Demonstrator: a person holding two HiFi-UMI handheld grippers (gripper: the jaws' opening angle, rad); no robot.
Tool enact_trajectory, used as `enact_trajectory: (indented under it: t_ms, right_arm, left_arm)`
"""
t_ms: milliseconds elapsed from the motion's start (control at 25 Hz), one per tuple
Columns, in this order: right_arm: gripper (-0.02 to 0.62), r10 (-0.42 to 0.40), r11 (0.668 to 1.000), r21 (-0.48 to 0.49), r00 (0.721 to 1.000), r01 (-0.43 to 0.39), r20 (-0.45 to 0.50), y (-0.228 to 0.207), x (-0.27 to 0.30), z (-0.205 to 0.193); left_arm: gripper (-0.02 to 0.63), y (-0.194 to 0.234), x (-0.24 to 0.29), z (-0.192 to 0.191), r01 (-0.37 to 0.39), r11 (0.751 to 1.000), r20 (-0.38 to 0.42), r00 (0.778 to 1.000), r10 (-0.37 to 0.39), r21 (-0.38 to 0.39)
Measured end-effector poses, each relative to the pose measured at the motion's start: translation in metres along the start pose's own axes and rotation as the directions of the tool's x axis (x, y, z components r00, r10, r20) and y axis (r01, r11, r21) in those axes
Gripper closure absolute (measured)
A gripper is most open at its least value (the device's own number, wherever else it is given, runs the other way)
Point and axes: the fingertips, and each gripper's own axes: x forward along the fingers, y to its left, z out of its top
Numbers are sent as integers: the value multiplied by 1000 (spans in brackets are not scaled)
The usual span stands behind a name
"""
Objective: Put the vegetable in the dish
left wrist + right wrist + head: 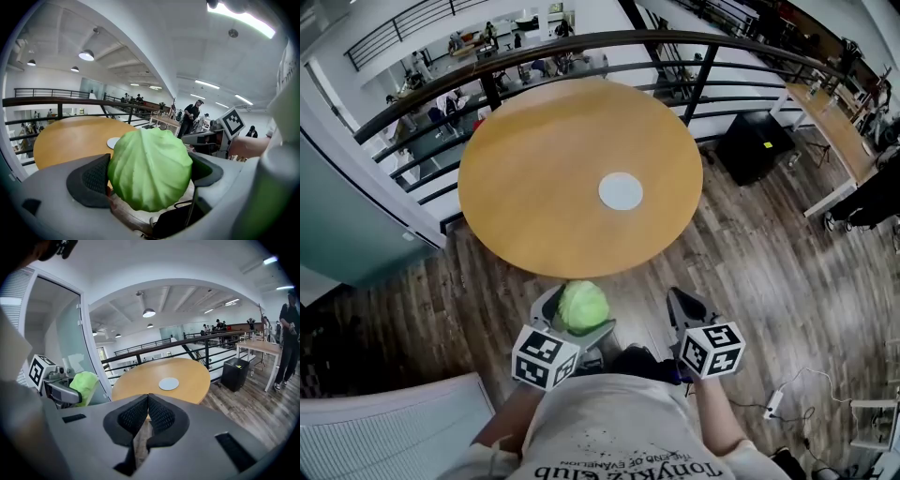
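A pale green cabbage sits between the jaws of my left gripper, which is shut on it over the wooden floor, just short of the round table's near edge. In the left gripper view the cabbage fills the gap between both black pads. A small flat white dish lies on the round wooden table, right of its centre. My right gripper is held beside the left one, shut with its pads touching and nothing between them. The dish and the cabbage also show in the right gripper view.
A black railing curves behind the table, with a lower floor beyond it. A black box stands on the floor to the right, next to a long wooden desk. A white cable and plug lie near my right side.
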Motion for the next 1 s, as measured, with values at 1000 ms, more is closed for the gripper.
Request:
enact_trajectory:
  t_ms: [1000]
  right_arm:
    - [571, 30, 999, 33, 999, -29, -17, -103, 103, 57]
  left_arm:
    - [104, 63, 127, 68, -17, 999, -14, 1000, 16, -38]
